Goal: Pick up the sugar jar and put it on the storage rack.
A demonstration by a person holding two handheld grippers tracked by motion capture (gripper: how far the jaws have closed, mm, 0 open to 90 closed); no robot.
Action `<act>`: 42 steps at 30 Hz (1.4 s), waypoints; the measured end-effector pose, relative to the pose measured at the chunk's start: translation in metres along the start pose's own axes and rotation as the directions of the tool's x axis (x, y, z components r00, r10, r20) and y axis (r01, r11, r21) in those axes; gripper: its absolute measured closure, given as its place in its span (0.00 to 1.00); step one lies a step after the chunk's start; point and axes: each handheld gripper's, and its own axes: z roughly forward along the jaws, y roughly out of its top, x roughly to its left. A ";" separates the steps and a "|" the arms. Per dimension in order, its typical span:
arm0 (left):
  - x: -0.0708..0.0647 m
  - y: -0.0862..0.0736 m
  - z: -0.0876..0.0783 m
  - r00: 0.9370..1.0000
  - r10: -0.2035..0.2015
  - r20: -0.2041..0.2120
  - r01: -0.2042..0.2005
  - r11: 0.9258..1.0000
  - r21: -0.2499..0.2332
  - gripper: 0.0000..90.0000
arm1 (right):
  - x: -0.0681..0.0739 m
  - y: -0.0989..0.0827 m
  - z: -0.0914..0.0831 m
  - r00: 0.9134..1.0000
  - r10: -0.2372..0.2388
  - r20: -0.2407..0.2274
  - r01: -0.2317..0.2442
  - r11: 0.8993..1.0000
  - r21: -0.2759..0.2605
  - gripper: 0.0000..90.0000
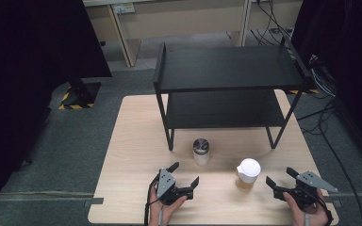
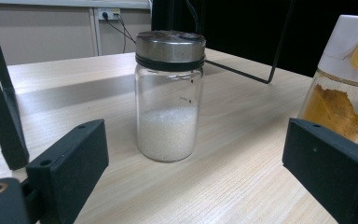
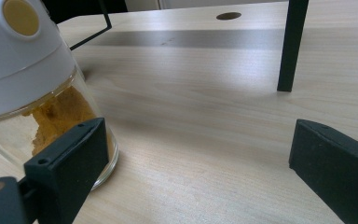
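Note:
A glass jar with a metal lid and white grains stands on the wooden table, just in front of the shelf. To its right is a jar with a white lid and orange powder. My left gripper is open near the front edge, a short way before the metal-lidded jar, nothing between its jaws. My right gripper is open at the front right, with the white-lidded jar just off its left jaw.
A black two-level shelf stands on the far half of the table, both levels bare; its legs reach the table near the jars. Cables lie on the floor to the right. Dark curtains hang at both sides.

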 end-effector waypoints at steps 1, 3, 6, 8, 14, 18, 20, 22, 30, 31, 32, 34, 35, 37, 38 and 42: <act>-0.002 0.000 0.001 1.000 0.001 -0.006 -0.001 1.000 -0.002 0.07 | 0.000 0.000 0.000 1.000 0.000 0.000 0.000 1.000 0.000 0.05; -0.003 0.000 0.002 1.000 0.002 -0.008 -0.003 1.000 -0.002 0.07 | 0.000 0.000 0.000 1.000 0.000 0.001 0.000 1.000 -0.001 0.05; -0.004 0.001 0.006 1.000 -0.003 -0.013 0.003 1.000 0.001 0.07 | 0.000 0.000 0.000 1.000 0.005 0.000 -0.005 1.000 0.001 0.05; -0.004 0.002 0.010 1.000 -0.008 -0.018 0.008 1.000 0.000 0.07 | 0.000 0.000 0.000 1.000 0.007 -0.001 -0.007 1.000 0.001 0.05; -0.006 0.004 0.019 0.999 -0.001 -0.046 0.001 1.000 0.002 0.07 | -0.001 0.000 -0.001 1.000 0.014 -0.004 -0.014 1.000 0.000 0.05; -0.006 0.006 0.025 0.999 0.011 -0.049 -0.011 1.000 0.006 0.07 | -0.001 0.000 0.000 1.000 0.015 -0.005 -0.015 1.000 0.002 0.05; -0.006 0.007 0.029 0.999 0.007 -0.051 -0.007 1.000 0.007 0.06 | -0.002 0.000 0.000 1.000 0.018 -0.005 -0.018 1.000 0.001 0.05; -0.004 0.008 0.034 0.999 0.004 -0.054 -0.003 1.000 0.011 0.06 | -0.003 0.000 -0.001 1.000 0.024 -0.007 -0.024 1.000 0.001 0.05; 0.000 0.013 0.049 0.999 -0.001 -0.054 0.002 1.000 0.022 0.06 | -0.005 0.000 0.000 0.999 0.036 -0.013 -0.036 0.999 0.004 0.05; 0.001 0.014 0.051 0.999 0.004 -0.052 -0.002 1.000 0.027 0.06 | -0.005 0.000 0.000 0.999 0.035 -0.013 -0.035 0.999 0.003 0.05; 0.001 0.014 0.051 0.999 0.004 -0.052 -0.002 1.000 0.027 0.06 | -0.005 0.000 0.000 0.999 0.035 -0.013 -0.035 0.999 0.003 0.05; 0.002 0.016 0.055 0.999 0.005 -0.047 -0.004 0.999 0.032 0.06 | -0.005 0.000 -0.001 0.999 0.035 -0.013 -0.035 0.999 0.003 0.05; 0.004 0.018 0.060 0.999 0.003 -0.041 -0.001 0.999 0.040 0.07 | -0.004 0.000 0.000 0.999 0.035 -0.012 -0.035 0.999 0.004 0.05; 0.005 0.019 0.063 0.999 0.000 -0.041 0.002 0.999 0.043 0.07 | -0.004 0.001 0.000 0.999 0.034 -0.012 -0.034 0.999 0.005 0.05; 0.005 0.021 0.068 0.999 0.000 -0.044 0.002 0.999 0.048 0.07 | -0.005 0.001 0.000 0.999 0.034 -0.014 -0.034 0.999 0.006 0.05; 0.006 0.026 0.078 0.999 0.006 -0.041 -0.003 0.997 0.071 0.09 | -0.006 0.001 0.000 0.999 0.036 -0.018 -0.036 0.999 0.010 0.05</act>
